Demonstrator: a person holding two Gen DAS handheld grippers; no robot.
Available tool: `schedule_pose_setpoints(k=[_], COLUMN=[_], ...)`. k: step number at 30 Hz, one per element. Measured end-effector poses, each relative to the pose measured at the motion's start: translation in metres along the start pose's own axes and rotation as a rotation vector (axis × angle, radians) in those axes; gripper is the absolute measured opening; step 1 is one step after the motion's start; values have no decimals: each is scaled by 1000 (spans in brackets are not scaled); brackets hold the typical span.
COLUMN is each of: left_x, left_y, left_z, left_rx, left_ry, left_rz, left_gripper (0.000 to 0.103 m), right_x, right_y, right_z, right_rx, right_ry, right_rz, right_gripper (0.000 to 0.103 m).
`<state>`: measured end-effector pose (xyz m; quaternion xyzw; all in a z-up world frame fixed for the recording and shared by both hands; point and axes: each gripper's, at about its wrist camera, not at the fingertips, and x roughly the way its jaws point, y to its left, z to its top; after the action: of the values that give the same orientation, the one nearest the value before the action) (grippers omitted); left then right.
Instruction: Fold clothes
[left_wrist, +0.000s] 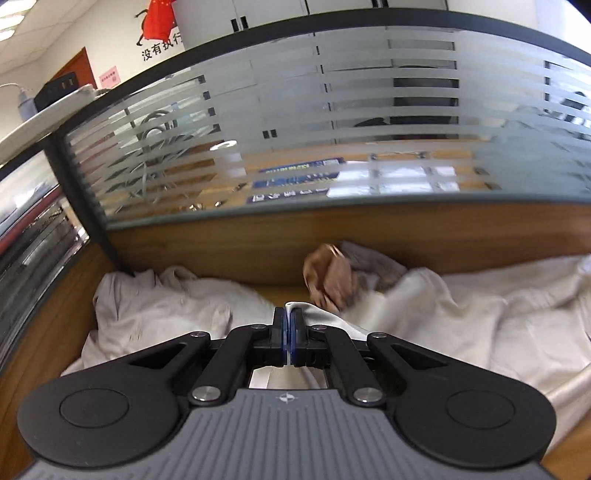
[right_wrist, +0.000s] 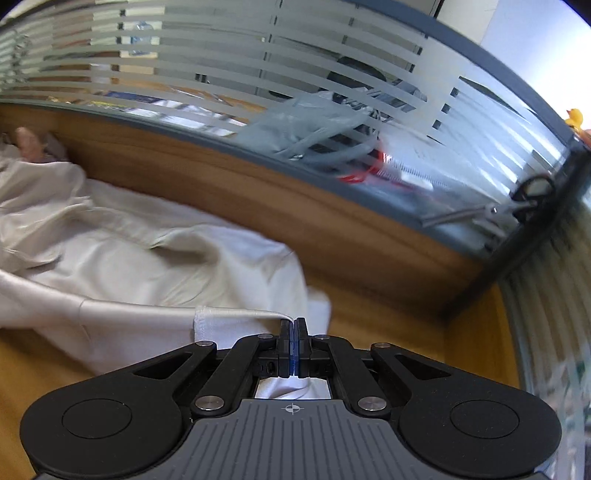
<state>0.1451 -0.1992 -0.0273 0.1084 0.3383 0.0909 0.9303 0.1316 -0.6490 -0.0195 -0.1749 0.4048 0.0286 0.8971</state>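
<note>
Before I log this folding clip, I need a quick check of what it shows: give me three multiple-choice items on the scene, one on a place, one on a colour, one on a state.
1. Where does the brownish garment lie?
A. Against the wooden panel at the back of the desk
B. On top of the glass partition
C. Between the left gripper's jaws

2. What colour is the cloth both grippers hold?
A. Red
B. White
C. Dark blue

3. How does the right gripper stand?
A. Wide open over bare desk
B. Shut on nothing
C. Shut on the cloth's edge

Key: 1 A, it sits bunched at the foot of the wooden panel. 2 B, the white cloth spreads over the desk. 3 C, a hemmed edge runs into its closed jaws, as with the left gripper.
</note>
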Motion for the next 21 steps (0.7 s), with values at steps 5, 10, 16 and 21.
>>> schedule_pose_setpoints(k=[5, 10, 16, 21], left_x=[42, 75, 66, 44], left_y=[0, 1, 1, 7], left_z=[17, 16, -3, -24], left_rx=[-29, -91, -115, -156], left_ry=[7, 87, 123, 175], left_rz=[67, 77, -3, -82], left_gripper=[1, 6, 34, 37], right_x=[46, 88, 88, 61], right_y=[-11, -15, -8, -2], right_z=[21, 29, 25, 14], right_rx=[-8, -23, -59, -32], right_ry=[41, 102, 117, 105], right_rz=[-39, -39, -5, 53], right_gripper=[2, 3, 19, 25])
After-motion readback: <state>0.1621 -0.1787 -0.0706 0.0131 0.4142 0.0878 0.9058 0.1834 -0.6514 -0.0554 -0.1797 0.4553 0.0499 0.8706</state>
